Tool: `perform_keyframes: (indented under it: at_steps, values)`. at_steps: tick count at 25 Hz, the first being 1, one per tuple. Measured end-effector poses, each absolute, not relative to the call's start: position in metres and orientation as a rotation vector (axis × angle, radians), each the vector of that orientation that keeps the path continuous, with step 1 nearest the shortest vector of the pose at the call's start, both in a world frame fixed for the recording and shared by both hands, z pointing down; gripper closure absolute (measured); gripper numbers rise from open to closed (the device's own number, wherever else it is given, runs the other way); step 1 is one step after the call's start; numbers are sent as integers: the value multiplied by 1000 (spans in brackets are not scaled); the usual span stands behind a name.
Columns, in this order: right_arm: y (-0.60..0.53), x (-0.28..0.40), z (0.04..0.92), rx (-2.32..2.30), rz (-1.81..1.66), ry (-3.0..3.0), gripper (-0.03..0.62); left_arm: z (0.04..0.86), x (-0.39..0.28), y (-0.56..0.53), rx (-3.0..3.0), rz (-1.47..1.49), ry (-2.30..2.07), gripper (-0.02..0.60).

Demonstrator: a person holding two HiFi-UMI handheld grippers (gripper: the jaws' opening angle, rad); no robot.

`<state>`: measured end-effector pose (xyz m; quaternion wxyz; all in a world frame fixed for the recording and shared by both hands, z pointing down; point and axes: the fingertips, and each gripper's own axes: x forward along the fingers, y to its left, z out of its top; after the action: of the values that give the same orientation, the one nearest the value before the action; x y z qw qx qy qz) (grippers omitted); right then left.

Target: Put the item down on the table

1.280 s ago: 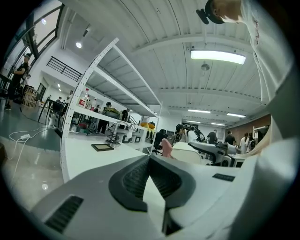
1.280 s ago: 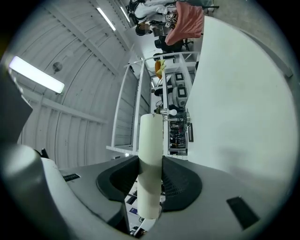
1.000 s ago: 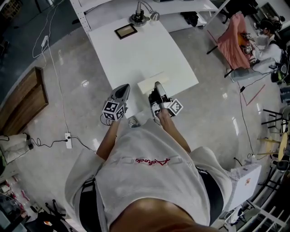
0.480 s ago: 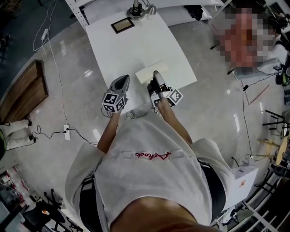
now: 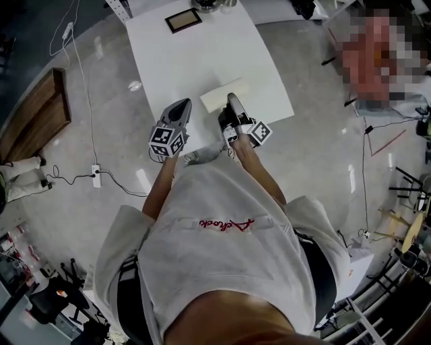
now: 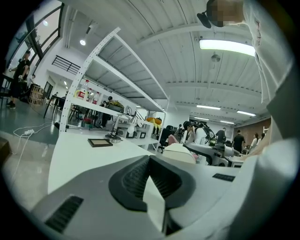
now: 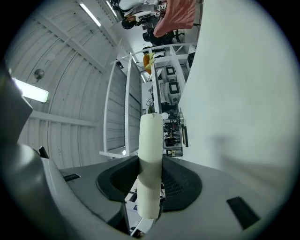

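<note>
A flat cream slab (image 5: 222, 96) is held level a little above the near part of the white table (image 5: 202, 60). My right gripper (image 5: 234, 101) is shut on its near edge. In the right gripper view the slab (image 7: 151, 140) shows edge-on between the dark pads of that gripper (image 7: 150, 161), with the tabletop (image 7: 243, 93) alongside it. My left gripper (image 5: 180, 104) hovers to the left of the slab over the table's near edge, jaws shut and empty. In its own view the left gripper (image 6: 150, 158) points along the tabletop, with the slab (image 6: 180, 152) to the right.
A dark picture frame (image 5: 184, 20) lies at the table's far end beside a lamp base (image 5: 205, 5). A wooden board (image 5: 34, 118) and a power strip with cable (image 5: 95, 176) lie on the floor at left. White shelving (image 6: 108, 75) stands behind the table.
The person has come closer to the table, and both grippers have moved a little forward over it. The right gripper's hold on the slab is the same.
</note>
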<state>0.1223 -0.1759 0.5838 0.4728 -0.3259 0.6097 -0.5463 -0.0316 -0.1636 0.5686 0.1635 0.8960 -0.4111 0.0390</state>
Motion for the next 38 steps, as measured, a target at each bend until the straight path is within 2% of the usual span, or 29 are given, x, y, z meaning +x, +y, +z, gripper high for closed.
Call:
perform_keyframes:
  at_steps: [38]
  values:
    - [-88,128,682,-1007,-1594,1399,439,639,-34,-100,2352,213,-1134,574]
